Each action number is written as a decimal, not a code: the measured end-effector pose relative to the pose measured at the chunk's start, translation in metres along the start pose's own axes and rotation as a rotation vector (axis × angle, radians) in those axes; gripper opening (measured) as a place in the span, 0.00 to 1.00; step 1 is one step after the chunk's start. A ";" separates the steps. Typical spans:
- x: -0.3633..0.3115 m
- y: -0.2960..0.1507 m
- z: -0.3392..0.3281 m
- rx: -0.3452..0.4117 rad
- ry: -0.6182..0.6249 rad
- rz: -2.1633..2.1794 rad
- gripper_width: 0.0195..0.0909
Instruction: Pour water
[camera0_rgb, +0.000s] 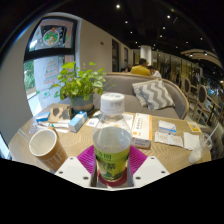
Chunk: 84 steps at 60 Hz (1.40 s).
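A clear plastic bottle (112, 140) with a white cap and a green label stands upright between my fingers. Both magenta pads (86, 158) press against its sides, so my gripper (112, 166) is shut on it. The bottle hides its own base and the table right under it. A beige paper cup (46, 148) stands on the wooden table (160, 150), to the left of the bottle and level with my left finger. The cup is upright with its mouth open upward.
Behind the bottle a potted green plant (80, 84) stands with a tissue box (66, 120) beside it. Papers and booklets (172, 132) lie on the table's right side. A sofa with a patterned cushion (152, 94) lies beyond.
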<state>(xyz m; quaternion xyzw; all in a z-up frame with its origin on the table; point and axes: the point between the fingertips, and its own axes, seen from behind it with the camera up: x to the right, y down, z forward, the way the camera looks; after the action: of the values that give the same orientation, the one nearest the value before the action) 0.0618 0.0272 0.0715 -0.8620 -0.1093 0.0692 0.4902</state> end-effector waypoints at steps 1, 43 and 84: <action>0.000 -0.003 0.001 0.029 0.001 0.000 0.31; -0.013 0.014 -0.146 -0.197 0.267 -0.005 0.92; -0.128 0.019 -0.289 -0.191 0.269 0.050 0.93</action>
<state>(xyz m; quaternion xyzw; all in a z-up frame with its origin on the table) 0.0062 -0.2547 0.2042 -0.9085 -0.0272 -0.0454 0.4144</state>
